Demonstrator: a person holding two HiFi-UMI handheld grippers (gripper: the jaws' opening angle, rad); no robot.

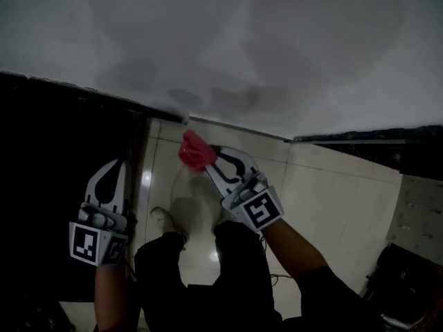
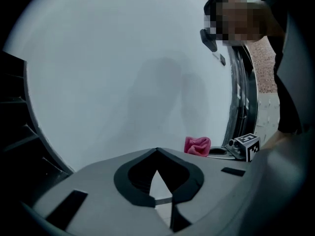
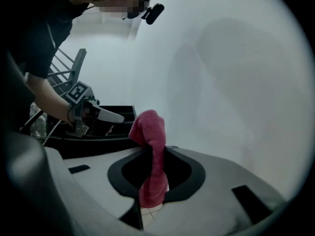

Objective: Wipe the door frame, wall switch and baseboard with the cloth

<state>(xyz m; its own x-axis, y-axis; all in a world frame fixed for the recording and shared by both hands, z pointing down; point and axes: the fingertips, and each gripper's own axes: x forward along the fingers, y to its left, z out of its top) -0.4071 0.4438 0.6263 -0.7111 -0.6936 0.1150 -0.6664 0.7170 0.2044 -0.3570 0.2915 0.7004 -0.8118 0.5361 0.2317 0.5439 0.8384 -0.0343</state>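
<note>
Far left of the head view: one dark panel (image 1: 48,158) is standing below the white wall (image 1: 263,40).

Lower left: one left gripper (image 1: 116,168) is pointing up-frame alongside that panel. Its jaws are pressing together at the tips and are gripping nothing. One marker cube (image 1: 86,244) is riding at its base.

Centre: one pink cloth (image 1: 194,151) is sitting bunched just below the wall's lower edge, well apart from the left gripper. Whether it is touching the wall cannot be told.

Right of centre: one right gripper (image 1: 208,161) is pinching that cloth between its jaws. The bunched end is sticking out past the tips and the tail is hanging back between the fingers. A second marker cube (image 1: 259,209) is riding on this gripper.

Right: pale floor tiles (image 1: 332,206) are showing beneath one dark strip (image 1: 367,138) that is running along the wall's foot.

Count: two grippers, two cubes, one cloth.
</note>
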